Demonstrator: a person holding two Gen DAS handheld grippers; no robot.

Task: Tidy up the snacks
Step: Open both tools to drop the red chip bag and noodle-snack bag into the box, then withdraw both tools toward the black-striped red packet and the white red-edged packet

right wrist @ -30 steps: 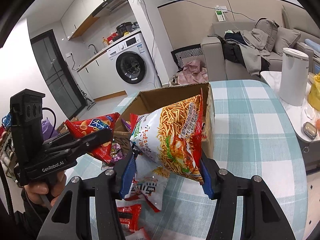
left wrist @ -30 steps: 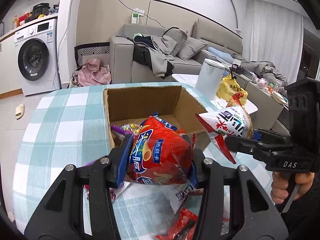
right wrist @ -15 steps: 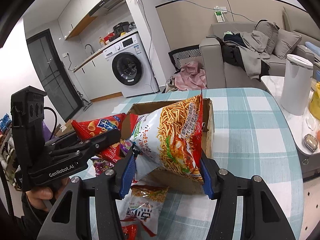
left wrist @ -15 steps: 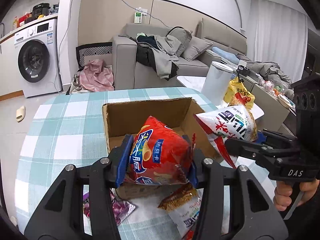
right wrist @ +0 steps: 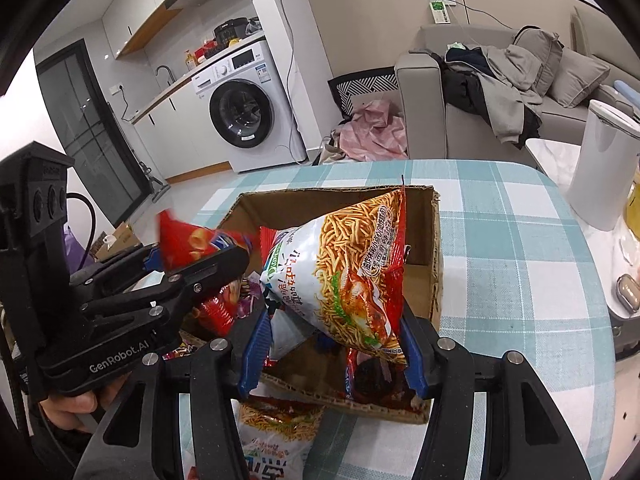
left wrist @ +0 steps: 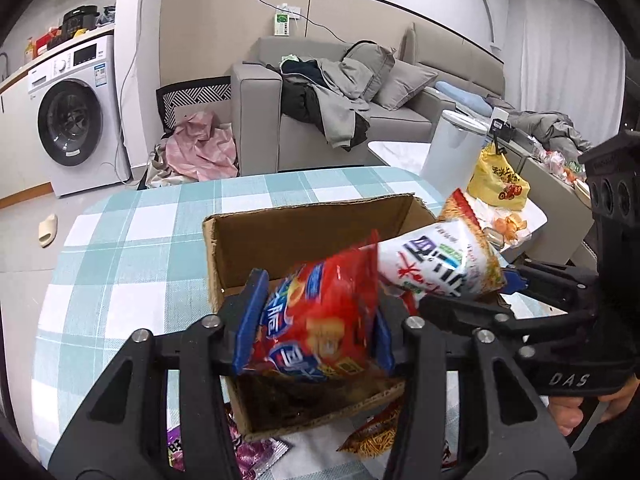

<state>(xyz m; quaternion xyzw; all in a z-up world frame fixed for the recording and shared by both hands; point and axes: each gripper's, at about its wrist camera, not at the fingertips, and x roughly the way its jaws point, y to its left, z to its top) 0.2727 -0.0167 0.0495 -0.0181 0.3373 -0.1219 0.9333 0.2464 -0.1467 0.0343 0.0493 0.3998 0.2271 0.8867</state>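
Note:
My left gripper [left wrist: 316, 320] is shut on a red chip bag [left wrist: 320, 320] and holds it over the open cardboard box [left wrist: 312, 220] on the checked table. My right gripper [right wrist: 332, 336] is shut on a white and red noodle snack bag [right wrist: 352, 268], also over the box [right wrist: 424, 216]. In the left wrist view the right gripper [left wrist: 472, 296] comes in from the right with the noodle bag [left wrist: 440, 264]. In the right wrist view the left gripper [right wrist: 196, 260] comes in from the left with the red bag [right wrist: 188, 240]. Several snack packs lie inside the box.
Loose snack packs lie on the table in front of the box: a purple one [left wrist: 252, 452] and a noodle bag [right wrist: 276, 428]. A white bin [right wrist: 604, 160] stands beside the table on the right. A sofa [left wrist: 340, 120] and washing machine [left wrist: 72, 120] are behind.
Both grippers have moved forward and up with their bags, from in front of the box to over its opening. The two bags have come closer together.

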